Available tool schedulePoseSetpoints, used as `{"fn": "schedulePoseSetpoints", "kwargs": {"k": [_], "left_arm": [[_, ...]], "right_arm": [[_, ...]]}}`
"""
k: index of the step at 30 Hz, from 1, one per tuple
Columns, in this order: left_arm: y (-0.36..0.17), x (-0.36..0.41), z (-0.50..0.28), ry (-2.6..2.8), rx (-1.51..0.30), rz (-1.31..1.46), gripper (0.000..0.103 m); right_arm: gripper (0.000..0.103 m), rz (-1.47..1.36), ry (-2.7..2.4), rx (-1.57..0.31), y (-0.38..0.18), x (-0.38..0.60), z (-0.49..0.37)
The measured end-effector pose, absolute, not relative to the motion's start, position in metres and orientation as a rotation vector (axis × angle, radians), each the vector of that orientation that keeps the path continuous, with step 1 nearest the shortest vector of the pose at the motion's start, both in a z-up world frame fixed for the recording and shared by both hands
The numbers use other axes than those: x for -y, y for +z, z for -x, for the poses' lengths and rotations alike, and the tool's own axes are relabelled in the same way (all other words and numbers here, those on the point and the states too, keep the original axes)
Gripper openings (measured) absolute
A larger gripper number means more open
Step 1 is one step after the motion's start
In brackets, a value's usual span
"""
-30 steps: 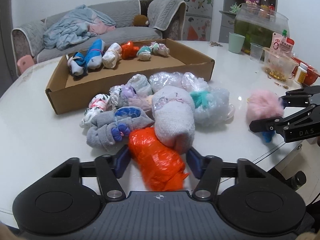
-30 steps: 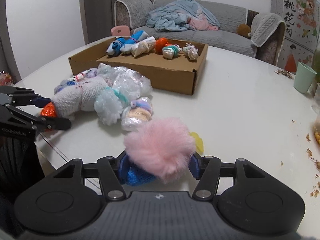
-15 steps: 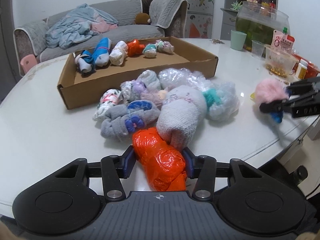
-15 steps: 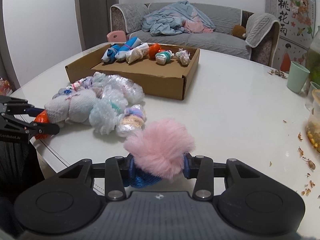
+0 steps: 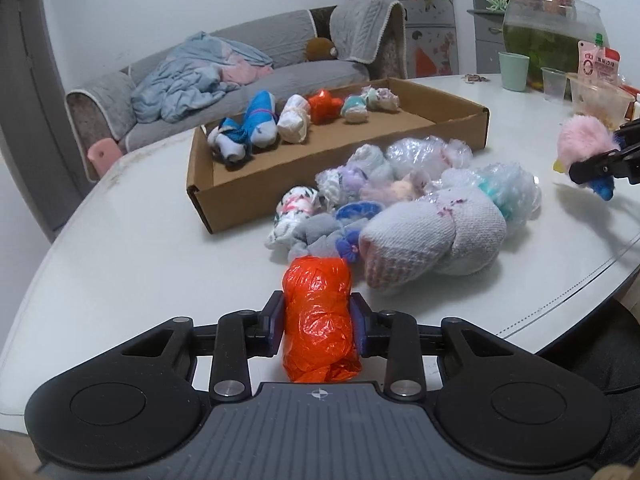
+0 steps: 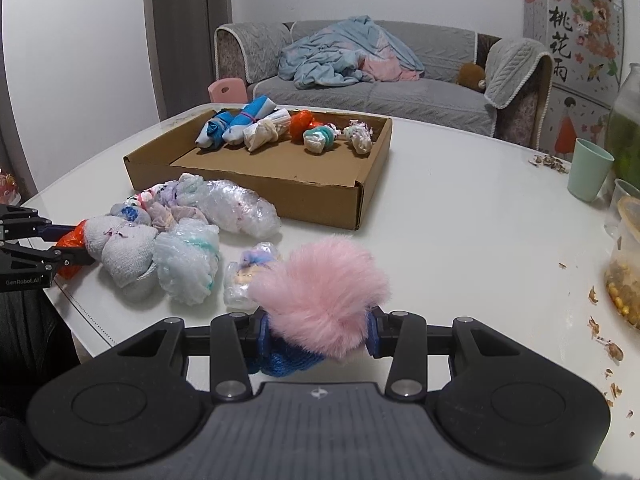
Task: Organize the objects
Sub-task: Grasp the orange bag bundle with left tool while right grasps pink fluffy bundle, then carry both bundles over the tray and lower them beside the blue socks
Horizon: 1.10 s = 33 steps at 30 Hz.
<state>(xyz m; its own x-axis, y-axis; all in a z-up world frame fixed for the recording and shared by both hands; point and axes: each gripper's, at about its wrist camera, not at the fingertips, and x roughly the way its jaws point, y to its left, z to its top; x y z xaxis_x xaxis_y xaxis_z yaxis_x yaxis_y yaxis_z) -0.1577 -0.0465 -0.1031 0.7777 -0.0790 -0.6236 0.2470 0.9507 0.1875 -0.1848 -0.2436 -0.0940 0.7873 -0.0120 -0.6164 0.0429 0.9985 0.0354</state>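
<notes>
An orange plastic-wrapped bundle [image 5: 318,320] sits between the blue pads of my left gripper [image 5: 317,322], whose jaws are closing and press its sides, just clear of the pile of rolled socks and wrapped bundles [image 5: 400,208] on the white table. My right gripper [image 6: 316,330] is shut on a pink fluffy bundle [image 6: 320,300] with a blue knitted part [image 6: 288,362] below it, held above the table's near edge. The same bundle and gripper appear at far right in the left wrist view. A cardboard tray [image 5: 288,172] holds several rolled socks [image 6: 256,124] along its far side.
A mint cup [image 6: 590,174], plastic cups and a food container [image 6: 626,276] stand at the right, with crumbs [image 6: 600,332] scattered on the table. A glass jar [image 5: 548,36] stands at the back right. A grey sofa [image 6: 380,80] with blankets lies behind the table.
My left gripper's jaws have closed in on the orange bundle and drawn it back from the pile. The right gripper's jaws tightened on the pink fluffy bundle and lifted it slightly.
</notes>
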Motion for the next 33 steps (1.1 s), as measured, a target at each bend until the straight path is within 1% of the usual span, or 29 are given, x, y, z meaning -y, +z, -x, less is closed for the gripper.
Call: {"fn": "schedulePoseSetpoints", "kwargs": {"k": [5, 13, 18, 22, 26, 30, 33], "left_arm": [[-0.098, 0.038, 0.158, -0.199, -0.669, -0.214, 0.037], [-0.074, 0.009, 0.152, -0.165, -0.658, -0.137, 0.037], [-0.040, -0.012, 0.135, -0.138, -0.600, -0.105, 0.037], [-0.006, -0.021, 0.108, -0.135, -0.536, -0.089, 0.037], [0.015, -0.022, 0.075, -0.132, -0.507, -0.057, 0.037], [0.023, -0.019, 0.039, -0.149, -0.514, -0.023, 0.037], [0.018, -0.012, 0.012, -0.156, -0.529, -0.026, 0.037]], "right_arm": [[0.039, -0.052, -0.014, -0.655, -0.089, 0.245, 0.186], [0.039, -0.025, -0.002, -0.593, -0.060, 0.249, 0.178], [0.039, -0.009, 0.019, -0.543, -0.039, 0.252, 0.163], [0.039, 0.013, 0.072, -0.505, -0.020, 0.251, 0.138], [0.039, 0.019, 0.140, -0.475, -0.002, 0.252, 0.105], [0.039, -0.003, 0.217, -0.473, 0.010, 0.258, 0.063], [0.039, 0.011, 0.269, -0.493, 0.012, 0.253, 0.025]]}}
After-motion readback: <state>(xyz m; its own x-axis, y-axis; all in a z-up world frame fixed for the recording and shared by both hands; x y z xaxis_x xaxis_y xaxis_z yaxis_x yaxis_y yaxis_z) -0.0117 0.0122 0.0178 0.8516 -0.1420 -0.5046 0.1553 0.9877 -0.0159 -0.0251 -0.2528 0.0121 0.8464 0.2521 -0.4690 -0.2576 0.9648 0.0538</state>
